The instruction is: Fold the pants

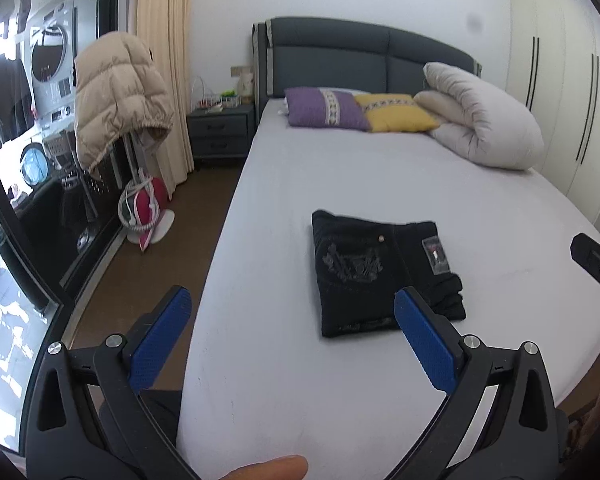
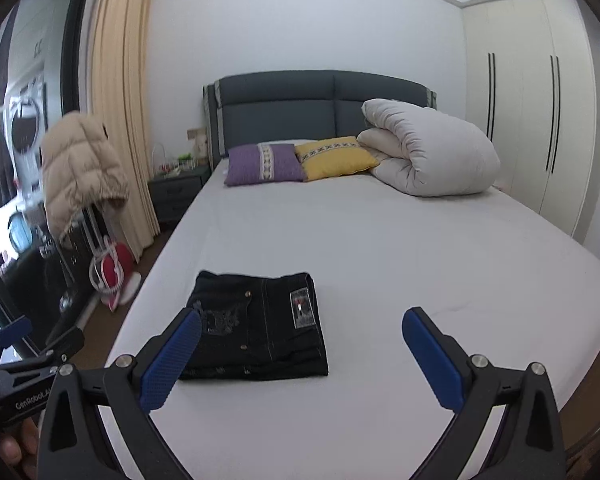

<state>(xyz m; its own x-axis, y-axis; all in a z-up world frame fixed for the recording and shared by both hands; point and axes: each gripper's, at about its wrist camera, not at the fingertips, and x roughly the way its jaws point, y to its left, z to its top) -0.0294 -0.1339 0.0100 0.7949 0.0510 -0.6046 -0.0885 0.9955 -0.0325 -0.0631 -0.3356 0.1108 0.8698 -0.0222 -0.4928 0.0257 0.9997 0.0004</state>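
Pants (image 1: 384, 272): black, folded into a compact rectangle, lying flat on the bed (image 1: 340, 184) near its foot end, on the pale sheet. Pocket embroidery and a small label patch face up. Neither gripper touches them

Left gripper (image 1: 292, 336): jaws spread wide, nothing between the blue pads (image 1: 160, 340). Held above the near corner of the bed; its right finger overlaps the near edge of the pants in the left wrist view, contact not evident. A fingertip of the person shows at the bottom edge of that view

Right gripper (image 2: 302, 354): jaws likewise wide apart and empty, hovering over the foot of the bed with the pants (image 2: 256, 324) ahead and to its left. The left gripper's body is visible at the lower left of the right wrist view

Other items: purple pillow (image 1: 324, 108) and yellow pillow (image 1: 396, 112) side by side at the dark headboard (image 1: 364, 56); rolled white duvet (image 1: 484, 116) to their right. Beige puffer jacket (image 1: 120, 100) hangs beside the curtain (image 1: 164, 60). Nightstand (image 1: 220, 132) left of the bed; wardrobe (image 1: 560, 80) along the right wall
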